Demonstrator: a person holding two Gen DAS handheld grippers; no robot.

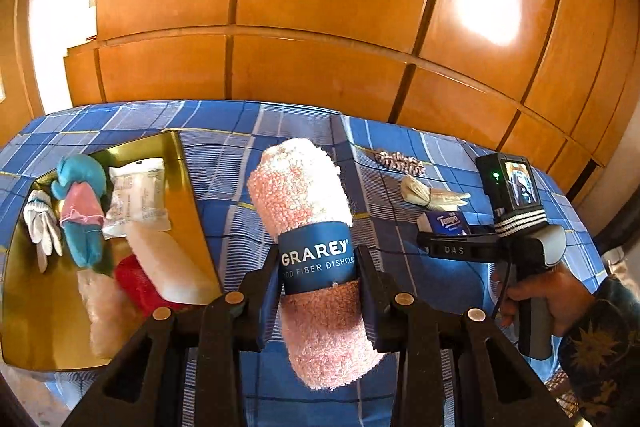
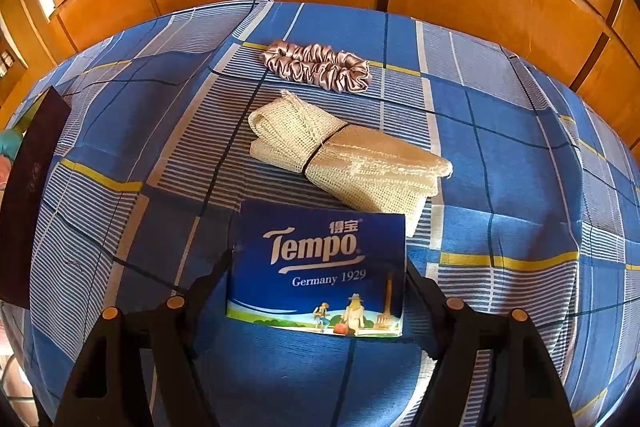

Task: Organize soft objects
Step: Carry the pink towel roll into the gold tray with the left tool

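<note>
A blue plaid cloth [image 2: 500,187] covers the table, its near edge cut off behind both tools. At the left, a gold tray [image 1: 188,195] holds soft things that overlap, so several are only partly seen: a white glove [image 1: 40,223], a teal plush toy [image 1: 80,211], a wrapped white packet [image 1: 136,199], a pale sponge [image 1: 172,267] lying over a red item [image 1: 136,285] whose shape cannot be made out, and a fluffy pink piece [image 1: 104,315].

The left tool [image 1: 318,279] is clamped on a rolled pink dishcloth [image 1: 308,207] at its blue band, lifted clear above the cloth just right of the tray; the label's text is cut off by the fingers.

The right tool [image 2: 318,287] stands wide apart, one finger either side of a Tempo tissue pack [image 2: 320,263] lying on the cloth; whether the pads touch it cannot be told. Just beyond the pack lies a banded cream mesh bundle [image 2: 344,155], its near corner hidden by the pack, and farther off a silvery scrunchie [image 2: 316,67].
</note>
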